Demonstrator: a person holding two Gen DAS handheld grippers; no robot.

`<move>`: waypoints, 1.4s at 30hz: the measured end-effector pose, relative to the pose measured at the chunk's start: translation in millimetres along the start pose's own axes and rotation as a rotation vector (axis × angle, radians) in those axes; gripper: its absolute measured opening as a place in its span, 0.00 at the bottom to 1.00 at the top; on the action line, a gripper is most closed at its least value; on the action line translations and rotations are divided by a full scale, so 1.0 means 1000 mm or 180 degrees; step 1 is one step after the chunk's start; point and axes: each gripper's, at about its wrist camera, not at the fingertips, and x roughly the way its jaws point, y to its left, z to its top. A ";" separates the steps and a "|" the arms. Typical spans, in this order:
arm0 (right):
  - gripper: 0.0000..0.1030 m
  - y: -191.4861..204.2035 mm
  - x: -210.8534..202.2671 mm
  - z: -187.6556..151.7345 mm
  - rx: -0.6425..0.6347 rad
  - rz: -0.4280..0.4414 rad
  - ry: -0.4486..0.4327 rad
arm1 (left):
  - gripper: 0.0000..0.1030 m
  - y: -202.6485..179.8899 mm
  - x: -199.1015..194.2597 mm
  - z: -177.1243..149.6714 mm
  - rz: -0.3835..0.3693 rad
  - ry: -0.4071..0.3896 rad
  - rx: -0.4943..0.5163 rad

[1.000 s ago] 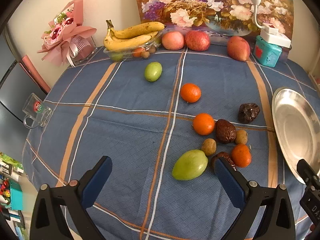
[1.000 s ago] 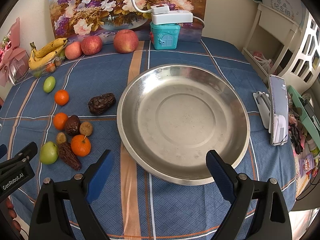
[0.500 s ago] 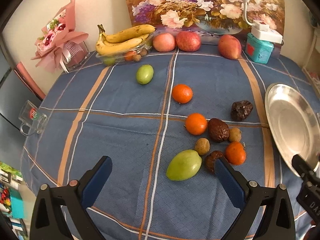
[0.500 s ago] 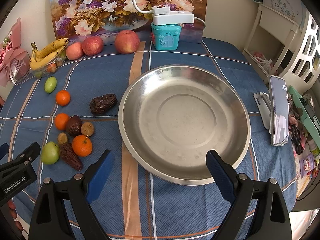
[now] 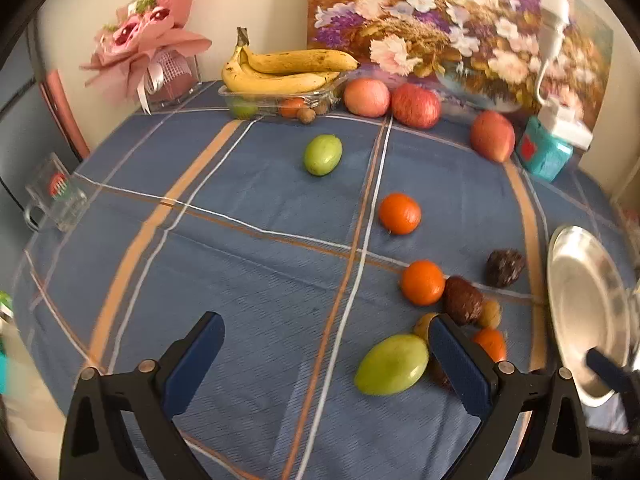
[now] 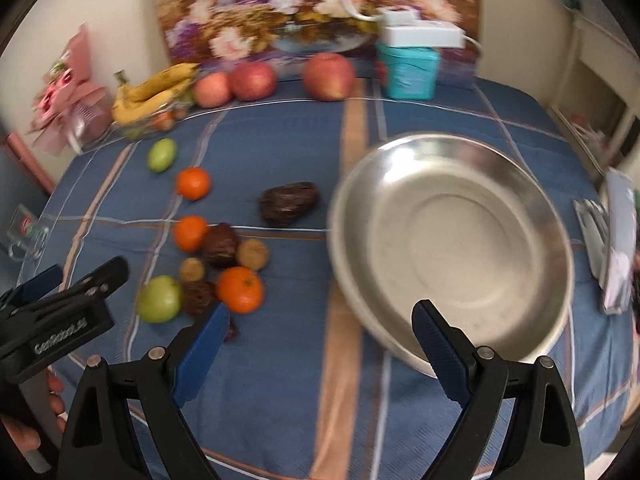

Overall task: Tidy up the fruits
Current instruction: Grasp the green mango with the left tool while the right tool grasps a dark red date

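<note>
Blue plaid cloth covers the table (image 5: 248, 240), with a flower painting (image 5: 452, 28) propped at the upper edge of the frame. Largest of the task's things is the steel plate (image 6: 452, 236), seen right of centre in the right wrist view and quite empty. One plate is counted. The loose fruits lie left of it, mid-frame: two green mangoes, the bigger one (image 5: 392, 364) at lower right of the left wrist view; three oranges (image 6: 240, 289); three dark dates (image 6: 289, 203); three small brown fruits (image 6: 252, 254). Three apples (image 5: 416, 105) and one bunch of bananas (image 5: 284, 70) are lined along the top.

The left gripper (image 5: 326, 360) is held wide apart and empty, its right finger just beside the big mango. The right gripper (image 6: 320, 346) is likewise spread wide and empty, low in frame between the fruit cluster and the plate's rim.

The step in hand appears to be a first pick. It would be done best by one fruit at the cluster's edge being straddled, so neighbours are not nudged or rolled, and squeezed gently.
</note>
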 end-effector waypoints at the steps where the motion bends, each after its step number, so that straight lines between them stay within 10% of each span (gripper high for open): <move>1: 0.90 0.006 0.001 0.001 -0.0067 0.0040 -0.0009 | 1.00 0.001 0.001 0.000 -0.0064 -0.0002 -0.0041; 27: 0.65 0.057 0.067 -0.010 -0.0095 0.0530 0.0537 | 0.98 -0.003 0.058 -0.010 -0.0524 0.0970 -0.0343; 42: 0.47 0.067 0.071 -0.011 -0.0182 0.0538 0.0487 | 0.52 0.002 0.050 -0.010 -0.0940 0.1087 -0.0714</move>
